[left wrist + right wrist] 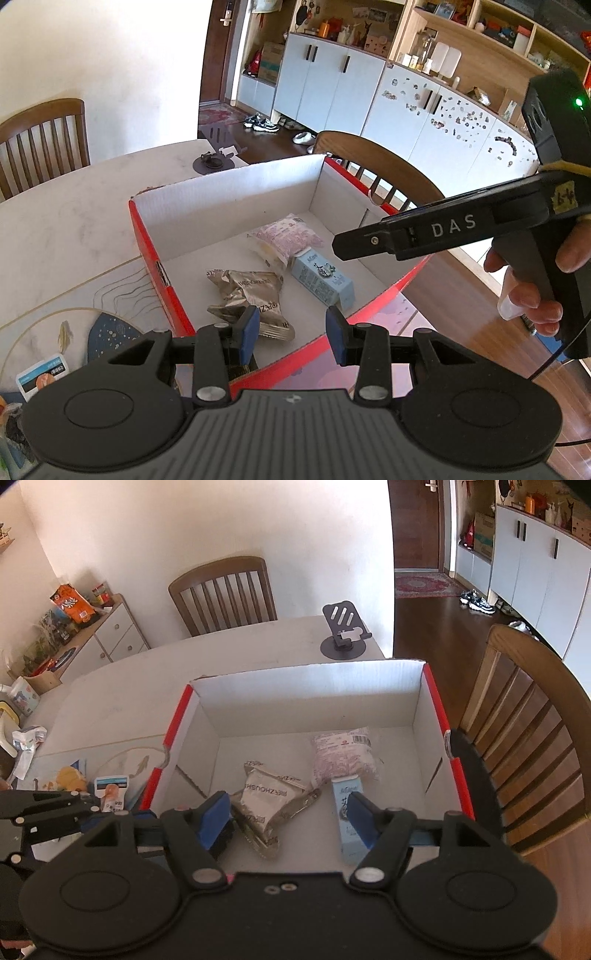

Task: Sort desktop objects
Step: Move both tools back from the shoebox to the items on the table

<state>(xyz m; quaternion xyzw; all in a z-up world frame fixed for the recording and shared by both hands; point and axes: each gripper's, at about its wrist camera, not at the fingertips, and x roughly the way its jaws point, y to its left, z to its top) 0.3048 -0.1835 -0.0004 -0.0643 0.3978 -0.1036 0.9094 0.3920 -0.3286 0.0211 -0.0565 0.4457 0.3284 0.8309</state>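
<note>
- Nearest to us, low in the left wrist view, our left claw stands open with nothing between its blue pads, hanging over the near red rim of the box.
- Low in the right wrist view, our right claw is likewise open and empty, poised over the near end of the same box; in the left wrist view its black body reaches in from the right edge.
- What we judge still needs sorting lies outside the box, on the counter at the lower left of the right wrist view: a small blue-and-white packet and a yellow thing beside it (too small for us to name).
- That packet also shows at the lower left of the left wrist view, so it lies to the left of both claws; we judge the left claw the nearer one.
- Its long axis we cannot tell from either view.
- Inside the box, nearest first in the right wrist view: a silver snack bag at centre, lying on a slant, and a pale blue carton to its right, its long axis running away from us.
- Behind them lies a pink-printed pouch, touching the carton's far end.
- Farthest, at upper centre of that view, a black phone stand sits on the counter beyond the box.
</note>
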